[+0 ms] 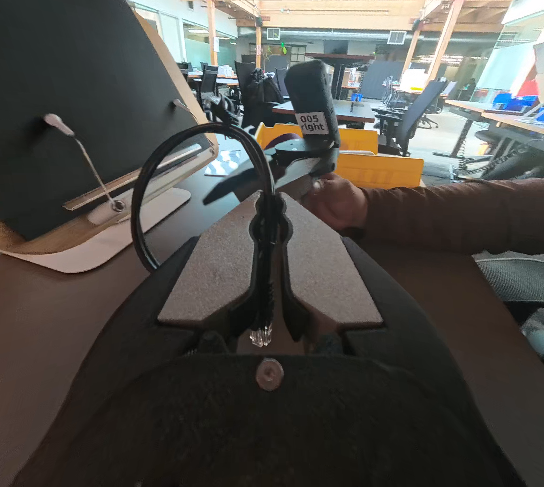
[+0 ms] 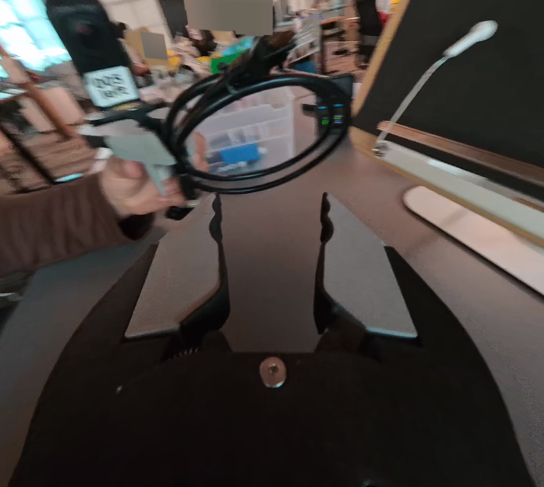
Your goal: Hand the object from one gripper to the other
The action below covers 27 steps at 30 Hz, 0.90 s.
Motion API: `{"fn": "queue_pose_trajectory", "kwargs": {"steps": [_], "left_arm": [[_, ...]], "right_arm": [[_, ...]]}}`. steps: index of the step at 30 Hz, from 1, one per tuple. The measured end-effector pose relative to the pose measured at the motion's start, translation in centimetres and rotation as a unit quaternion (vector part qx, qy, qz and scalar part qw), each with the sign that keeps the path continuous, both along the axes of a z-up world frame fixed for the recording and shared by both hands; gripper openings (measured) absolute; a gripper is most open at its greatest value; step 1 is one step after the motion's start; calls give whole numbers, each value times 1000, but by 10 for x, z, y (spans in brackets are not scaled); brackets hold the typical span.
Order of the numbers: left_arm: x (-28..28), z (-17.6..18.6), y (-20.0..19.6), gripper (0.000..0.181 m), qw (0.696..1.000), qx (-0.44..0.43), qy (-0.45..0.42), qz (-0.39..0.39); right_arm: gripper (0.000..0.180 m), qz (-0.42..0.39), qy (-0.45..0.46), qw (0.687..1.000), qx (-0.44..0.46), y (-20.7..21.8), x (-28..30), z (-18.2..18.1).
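Gripping coiled black cable (image 1: 266,237), raised above brown counter (image 1: 59,311): left hand-held gripper (image 1: 269,199), clamped. Beyond, just beside coil: right hand-held gripper (image 2: 269,202), spread apart, empty. Far counter edge: black board (image 2: 471,45).

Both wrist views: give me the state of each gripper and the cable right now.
Left gripper: shut on the cable.
Right gripper: open, holding nothing, just short of the loop.
Cable: coiled in a loop, held off the desk, clear plug end between the left fingers.
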<state>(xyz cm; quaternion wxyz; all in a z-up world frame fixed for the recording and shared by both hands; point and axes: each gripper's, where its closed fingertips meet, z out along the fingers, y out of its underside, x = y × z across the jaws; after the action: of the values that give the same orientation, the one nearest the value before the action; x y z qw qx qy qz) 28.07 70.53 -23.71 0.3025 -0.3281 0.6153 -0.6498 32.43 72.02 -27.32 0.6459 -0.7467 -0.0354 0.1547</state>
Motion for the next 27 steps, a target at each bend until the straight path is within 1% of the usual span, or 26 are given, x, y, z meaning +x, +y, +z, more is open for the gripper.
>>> {"fn": "queue_pose_trajectory", "kwargs": {"steps": [1,2,4,7,10,11,12,14,15,17,19,21,23,25,27], "left_arm": [[2,1,6,3,1000,14,-7,25],[6,-3,14,3,996,52,-10,68],[15,-16,26,4,976,159,-9,147],[19,-26,10,4,952,258,-23,166],[26,-37,6,4,910,357,-30,210],[27,-41,6,4,894,388,-31,222],[29,-44,6,4,881,412,-32,230],[30,-46,6,4,862,441,-38,246],[30,-45,5,5,857,449,-40,251],[31,-48,4,5,854,451,-29,257],[32,-50,1,24,864,432,-18,258],[32,-44,5,43,874,396,-12,282],[29,-36,10,44,890,352,-8,290],[24,-28,12,53,918,281,-2,281],[21,-23,19,55,936,218,13,275]], "right_arm": [[64,35,25,999,7,-2,-10,5],[66,58,52,997,19,-4,-16,12],[72,84,103,990,44,-8,-22,24],[74,78,152,985,38,-5,-18,24],[71,58,172,983,30,-1,-14,21],[63,49,180,982,26,1,-12,20],[46,43,191,980,23,1,-10,19],[29,32,221,975,20,1,-5,19],[22,33,232,972,21,0,-4,19],[20,44,247,968,8,-1,-3,17],[17,34,250,968,10,-3,5,17],[16,32,248,968,18,-8,14,21],[14,33,243,969,24,-15,21,25],[14,38,213,976,17,-17,18,25],[14,47,191,980,19,-20,16,28]]}}
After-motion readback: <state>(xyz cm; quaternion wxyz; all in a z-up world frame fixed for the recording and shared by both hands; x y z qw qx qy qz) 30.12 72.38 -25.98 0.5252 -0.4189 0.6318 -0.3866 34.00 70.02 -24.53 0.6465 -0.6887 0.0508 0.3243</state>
